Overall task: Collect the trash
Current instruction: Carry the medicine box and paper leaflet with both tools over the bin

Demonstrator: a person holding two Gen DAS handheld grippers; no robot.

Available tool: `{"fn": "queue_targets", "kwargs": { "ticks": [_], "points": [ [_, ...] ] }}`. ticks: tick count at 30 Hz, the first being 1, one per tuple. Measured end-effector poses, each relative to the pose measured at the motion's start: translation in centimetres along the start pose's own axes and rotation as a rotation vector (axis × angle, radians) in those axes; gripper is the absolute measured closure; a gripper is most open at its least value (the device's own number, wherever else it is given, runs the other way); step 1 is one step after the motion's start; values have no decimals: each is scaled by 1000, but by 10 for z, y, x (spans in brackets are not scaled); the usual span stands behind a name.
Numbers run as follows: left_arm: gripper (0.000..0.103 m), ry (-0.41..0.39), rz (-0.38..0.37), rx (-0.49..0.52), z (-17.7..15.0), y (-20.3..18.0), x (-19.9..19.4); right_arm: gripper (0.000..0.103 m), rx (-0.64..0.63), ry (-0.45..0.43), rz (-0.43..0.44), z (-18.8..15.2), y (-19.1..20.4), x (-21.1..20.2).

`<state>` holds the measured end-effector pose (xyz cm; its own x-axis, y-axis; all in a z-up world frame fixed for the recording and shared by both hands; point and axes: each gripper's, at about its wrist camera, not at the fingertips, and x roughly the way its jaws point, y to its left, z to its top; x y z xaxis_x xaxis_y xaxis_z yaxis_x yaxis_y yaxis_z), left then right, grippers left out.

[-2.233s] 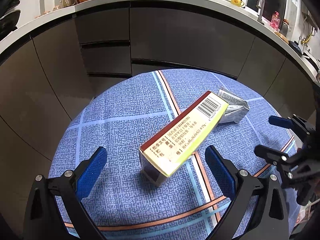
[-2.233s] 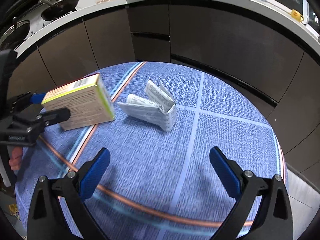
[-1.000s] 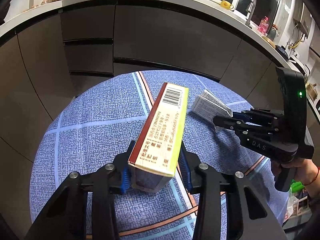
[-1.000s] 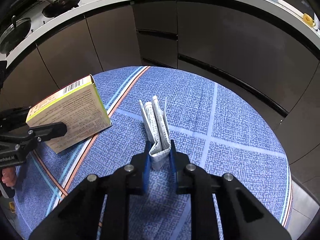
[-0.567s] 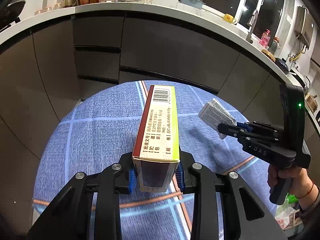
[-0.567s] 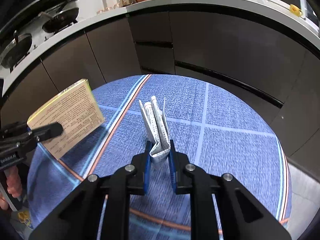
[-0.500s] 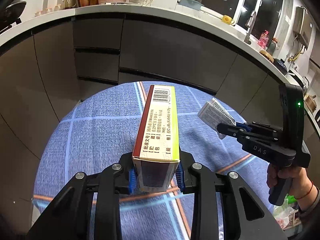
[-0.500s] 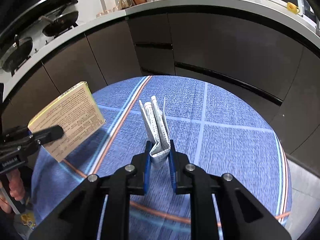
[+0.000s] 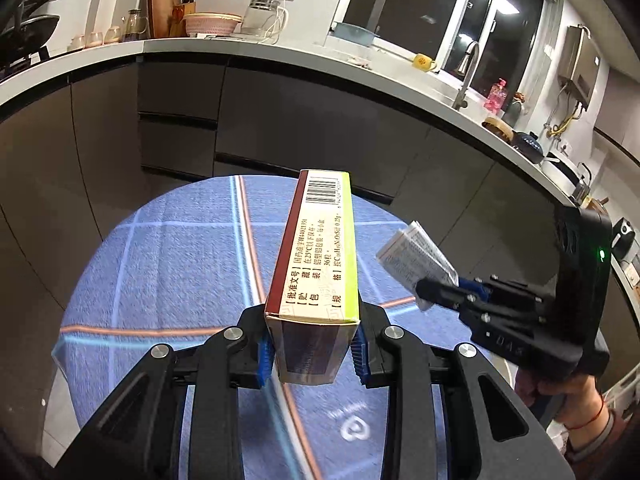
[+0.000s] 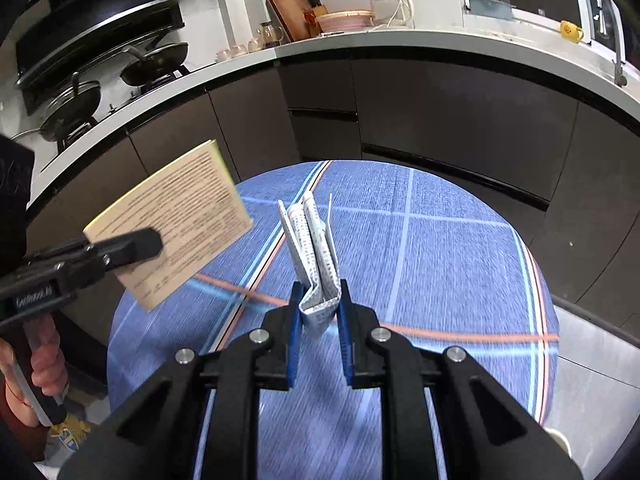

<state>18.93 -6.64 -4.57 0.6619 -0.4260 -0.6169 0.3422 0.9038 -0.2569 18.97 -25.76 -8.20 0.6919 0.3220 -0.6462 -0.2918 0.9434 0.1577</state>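
My left gripper (image 9: 312, 354) is shut on a long medicine box (image 9: 320, 256), cream with a dark red side and a barcode at its far end, held in the air above the round table's blue checked cloth (image 9: 176, 264). The same box (image 10: 176, 220) shows at the left of the right wrist view, clamped by the left gripper (image 10: 148, 244). My right gripper (image 10: 319, 312) is shut on a folded printed leaflet (image 10: 314, 248) that sticks up and forward from its blue pads. In the left wrist view that leaflet (image 9: 416, 258) juts from the right gripper (image 9: 432, 292) at the right.
Dark kitchen cabinets (image 9: 280, 120) curve behind the table under a white worktop (image 9: 280, 56) with jars, a basket and a kettle. Pans sit on a hob (image 10: 100, 88) at the far left. A hand (image 9: 568, 400) grips the right tool's handle.
Both grippers closed on their items and lifted them off the cloth. Since half a second ago both have risen and pulled back, so the table looks smaller and lower.
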Motion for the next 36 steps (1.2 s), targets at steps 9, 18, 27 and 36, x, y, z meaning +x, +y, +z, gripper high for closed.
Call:
{"fn": "queue_targets", "kwargs": {
  "ticks": [9,18,27,36],
  "points": [
    [75,-7,-40,-37,-26,-28,-31,85,130,-56,31,-50,-12,-64],
    [74,13,-72,12,-49,-68,-44,85,198,-85,-47,-96,-31,-115],
    [74,71,-146,65,-66,-111,-31,85,262,-106,-99,-127,-49,-145],
    [74,126,-211,121,-79,-152,-10,85,335,-121,-148,-153,-73,-167]
  ]
}}
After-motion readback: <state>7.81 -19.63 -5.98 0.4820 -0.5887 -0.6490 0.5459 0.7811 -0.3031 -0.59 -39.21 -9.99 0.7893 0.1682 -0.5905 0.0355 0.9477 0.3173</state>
